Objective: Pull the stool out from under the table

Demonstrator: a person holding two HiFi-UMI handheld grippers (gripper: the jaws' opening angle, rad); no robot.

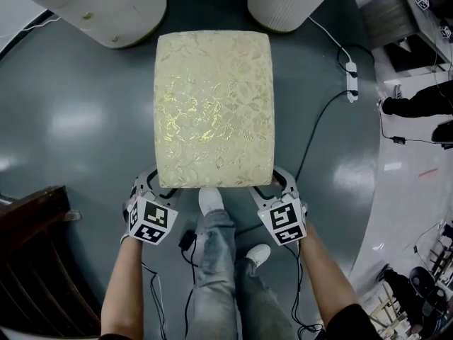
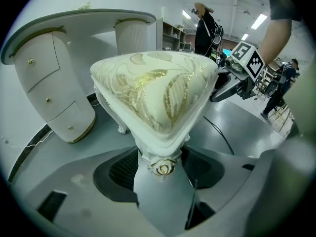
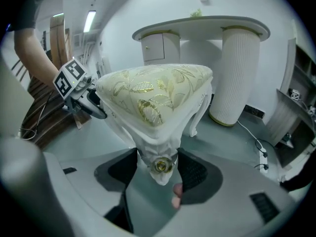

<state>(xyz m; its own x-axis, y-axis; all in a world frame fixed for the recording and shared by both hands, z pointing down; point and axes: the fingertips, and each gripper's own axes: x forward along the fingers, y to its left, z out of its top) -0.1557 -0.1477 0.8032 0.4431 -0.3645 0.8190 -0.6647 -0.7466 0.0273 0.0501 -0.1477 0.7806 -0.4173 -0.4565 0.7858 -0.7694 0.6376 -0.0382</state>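
Left gripper (image 1: 161,185) and right gripper (image 1: 272,184) each pinch 1 near corner of the stool (image 1: 214,105) between fingers.

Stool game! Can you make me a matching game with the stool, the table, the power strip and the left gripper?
1 stool
2 table
3 power strip
4 left gripper

a white, on the floor with a cable
b cream with gold pattern
c shut on a stool corner
d white, has drawers with gold knobs

Pairs: 1-b, 2-d, 3-a, 4-c
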